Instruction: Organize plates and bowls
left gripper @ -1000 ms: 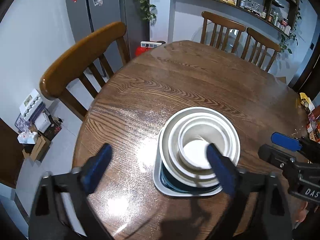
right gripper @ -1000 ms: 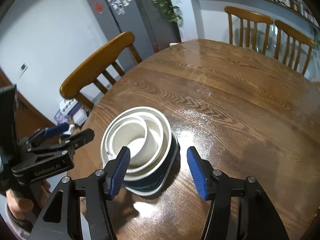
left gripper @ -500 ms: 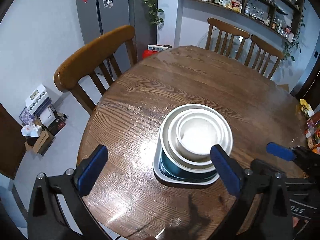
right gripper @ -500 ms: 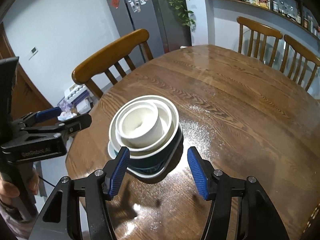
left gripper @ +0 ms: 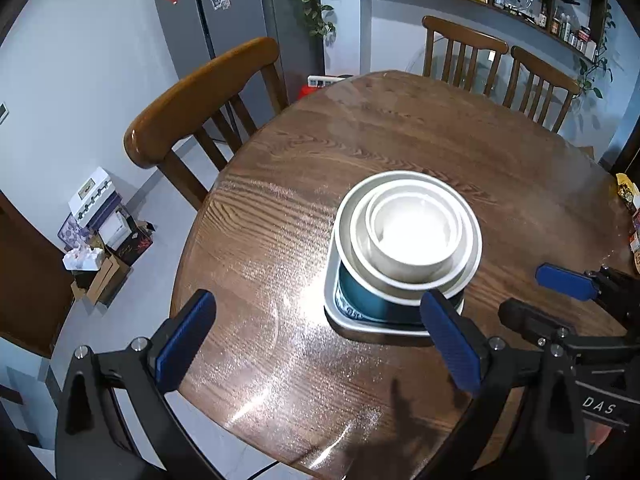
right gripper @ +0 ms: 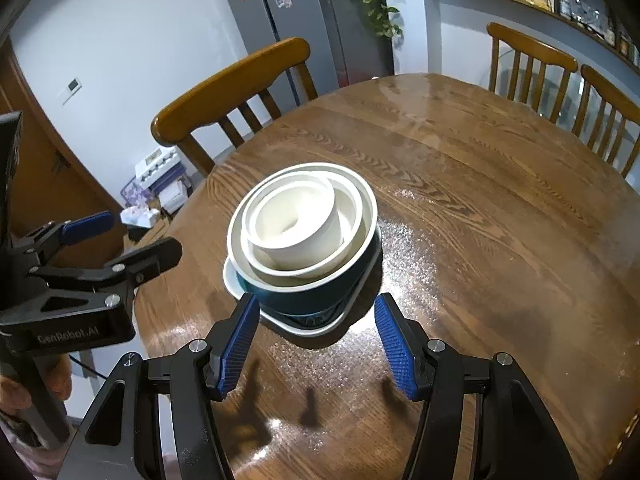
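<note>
Both of my claws hang released over the near edge of the round wooden table (left gripper: pixel 400 132), and nothing sits between either pair of blue pads. On my left claw (left gripper: pixel 316 344) the jaws stand very wide; its right pad (left gripper: pixel 448 340) lies just in front of the near right corner of the crockery stack, apart from it as far as I can tell, while its left pad hovers out over the table's left rim. My right claw (right gripper: pixel 316 344) is spread about halfway, jaws parted to either side of the stack's near edge and short of it, not touching.

Straight ahead of my right claw, and ahead and slightly right of my left one, stands the stack. At the bottom is a white plate with rounded corners (right gripper: pixel 240 286). On it sits a teal bowl (right gripper: pixel 320 292) with a white inside. Nested in that is a shallower white bowl (right gripper: pixel 352 216), and inside that a small straight-walled white bowl (right gripper: pixel 304 232), sitting off-centre toward the left.

From my right claw's view, my left claw (right gripper: pixel 132 236) shows off to the left, held by a hand (right gripper: pixel 24 392). Beyond the stack, a wooden chair (left gripper: pixel 200 92) stands at the table's far left, with two more chairs (left gripper: pixel 500 64) at the far side.
</note>
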`<state>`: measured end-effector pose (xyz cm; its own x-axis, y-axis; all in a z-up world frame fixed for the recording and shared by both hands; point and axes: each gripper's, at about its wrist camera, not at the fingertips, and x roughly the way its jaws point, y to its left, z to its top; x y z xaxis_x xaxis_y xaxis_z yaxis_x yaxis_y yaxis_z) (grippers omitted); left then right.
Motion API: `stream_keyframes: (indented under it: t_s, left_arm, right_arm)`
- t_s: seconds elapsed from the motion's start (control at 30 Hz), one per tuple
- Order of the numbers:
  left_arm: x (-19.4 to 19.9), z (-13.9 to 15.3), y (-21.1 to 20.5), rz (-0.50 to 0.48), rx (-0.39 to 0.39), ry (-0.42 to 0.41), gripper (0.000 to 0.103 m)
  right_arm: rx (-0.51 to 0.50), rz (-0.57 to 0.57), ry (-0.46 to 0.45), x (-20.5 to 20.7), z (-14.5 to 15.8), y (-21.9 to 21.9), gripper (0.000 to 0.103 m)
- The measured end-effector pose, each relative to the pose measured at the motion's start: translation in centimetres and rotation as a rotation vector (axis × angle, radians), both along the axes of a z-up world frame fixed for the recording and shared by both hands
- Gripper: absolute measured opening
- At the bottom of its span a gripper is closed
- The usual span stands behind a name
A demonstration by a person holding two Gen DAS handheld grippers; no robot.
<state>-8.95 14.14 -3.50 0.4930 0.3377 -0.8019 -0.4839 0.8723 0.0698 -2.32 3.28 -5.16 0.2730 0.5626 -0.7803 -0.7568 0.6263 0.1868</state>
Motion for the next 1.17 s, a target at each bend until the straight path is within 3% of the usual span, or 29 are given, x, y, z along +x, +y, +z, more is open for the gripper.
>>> stream_keyframes:
  t_s: [0.47,1.17]
  left_arm:
    - [0.1,-1.3,-0.8,-0.02,-0.019,0.034,0.102]
    - [-0.1,-1.3,-0.6,-0.016,-0.014,0.027,0.102]
  right_arm:
    - [-0.018,-0.011,0.018,0.1,-0.5,0.3,0.061]
    - [-0.049,-0.005,-0.026,-0.4,-0.1,1.2,0.061]
